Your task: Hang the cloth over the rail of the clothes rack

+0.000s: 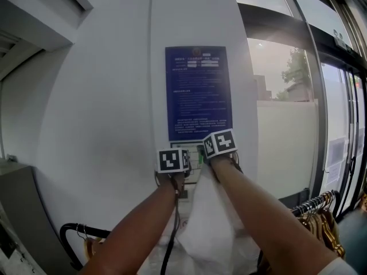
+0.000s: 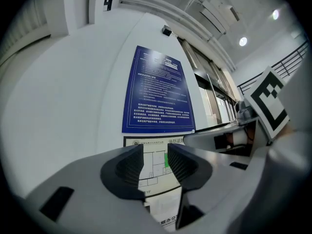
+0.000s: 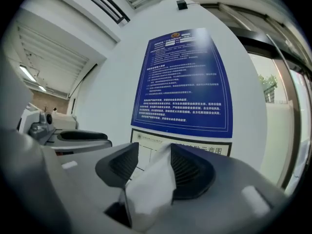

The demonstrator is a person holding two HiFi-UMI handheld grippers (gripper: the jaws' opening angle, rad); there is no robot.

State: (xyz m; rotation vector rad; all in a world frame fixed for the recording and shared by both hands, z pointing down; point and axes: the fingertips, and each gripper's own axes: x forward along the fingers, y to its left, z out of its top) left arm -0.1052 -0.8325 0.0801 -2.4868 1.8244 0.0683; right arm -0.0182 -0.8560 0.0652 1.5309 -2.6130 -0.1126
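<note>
L hand-held gripper [image 2: 155,167] is open & empty, R hand-held gripper [image 3: 155,165] is open w/ cloth [image 1: 215,228] loose inside, hanging at 6 o'clock, prob. so it drapes on the rail [image 1: 73,228].

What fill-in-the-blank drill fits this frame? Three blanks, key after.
1. The right gripper has a white ____ standing between its open jaws.
2. The left gripper has its jaws apart with ____ between them.
3. The large poster ahead of both grippers is ____.
Missing words: cloth; nothing; blue.
</note>
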